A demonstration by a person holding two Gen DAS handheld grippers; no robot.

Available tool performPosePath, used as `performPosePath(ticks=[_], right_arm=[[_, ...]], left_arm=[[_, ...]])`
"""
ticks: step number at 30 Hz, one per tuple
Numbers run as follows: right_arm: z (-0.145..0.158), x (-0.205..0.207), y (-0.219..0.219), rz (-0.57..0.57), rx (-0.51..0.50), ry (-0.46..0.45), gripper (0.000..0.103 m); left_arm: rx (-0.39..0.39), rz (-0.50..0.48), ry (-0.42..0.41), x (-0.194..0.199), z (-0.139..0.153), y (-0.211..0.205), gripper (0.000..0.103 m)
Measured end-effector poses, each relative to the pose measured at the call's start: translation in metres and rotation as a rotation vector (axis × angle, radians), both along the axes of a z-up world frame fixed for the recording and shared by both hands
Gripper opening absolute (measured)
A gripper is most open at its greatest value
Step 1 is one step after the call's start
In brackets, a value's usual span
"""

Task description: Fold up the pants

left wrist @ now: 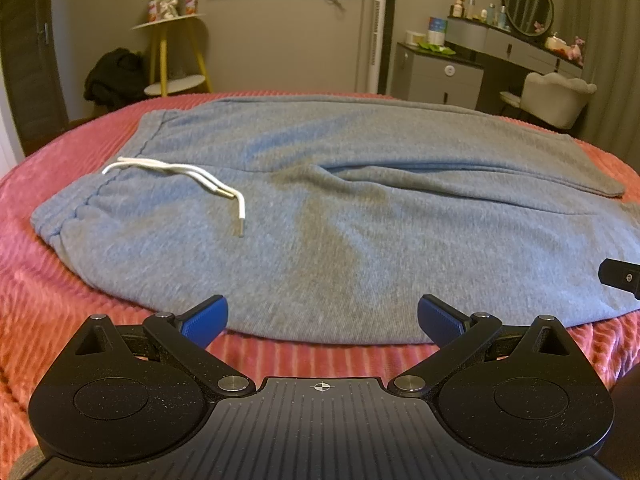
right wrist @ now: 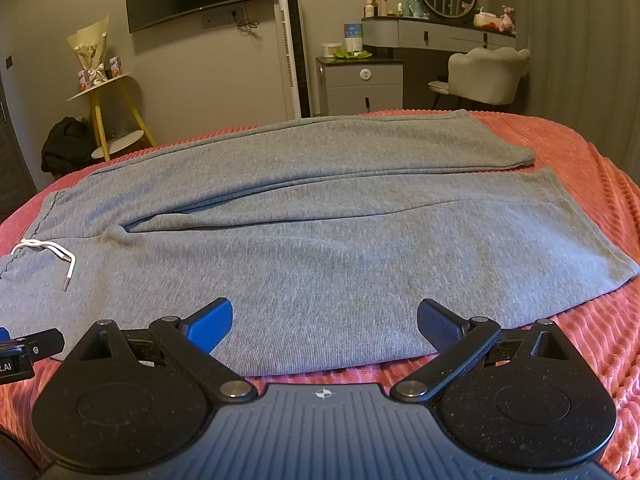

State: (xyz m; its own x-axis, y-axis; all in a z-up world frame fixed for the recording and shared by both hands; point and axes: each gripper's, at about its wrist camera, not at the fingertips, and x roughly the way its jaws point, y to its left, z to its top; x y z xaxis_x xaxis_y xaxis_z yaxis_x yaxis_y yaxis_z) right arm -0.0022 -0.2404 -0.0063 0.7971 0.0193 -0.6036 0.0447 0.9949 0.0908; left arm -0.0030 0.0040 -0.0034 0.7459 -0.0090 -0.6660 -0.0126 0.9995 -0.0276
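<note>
Gray pants [left wrist: 340, 208] lie flat across a red bedspread [left wrist: 60, 320], waistband left, as left claw [left wrist: 322, 320] and right claw [right wrist: 325, 326] gape wide at the near edge, seemingly poised to grasp.

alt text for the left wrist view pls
Grey pants lie flat on a red bedspread, waistband left with a white drawstring on top. The open left gripper hovers at their near edge; bedroom furniture stands behind.
</note>
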Motion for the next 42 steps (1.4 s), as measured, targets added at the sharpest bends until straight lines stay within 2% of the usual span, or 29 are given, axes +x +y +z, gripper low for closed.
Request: performPosePath(ticks=[42], right_arm=[[0.0016, 0.0002, -0.0003, -0.007, 0.009, 0.007, 0.099]], left_arm=[[-0.011, 0.016, 0.021, 0.0029, -0.0031, 0.0049, 0.103]])
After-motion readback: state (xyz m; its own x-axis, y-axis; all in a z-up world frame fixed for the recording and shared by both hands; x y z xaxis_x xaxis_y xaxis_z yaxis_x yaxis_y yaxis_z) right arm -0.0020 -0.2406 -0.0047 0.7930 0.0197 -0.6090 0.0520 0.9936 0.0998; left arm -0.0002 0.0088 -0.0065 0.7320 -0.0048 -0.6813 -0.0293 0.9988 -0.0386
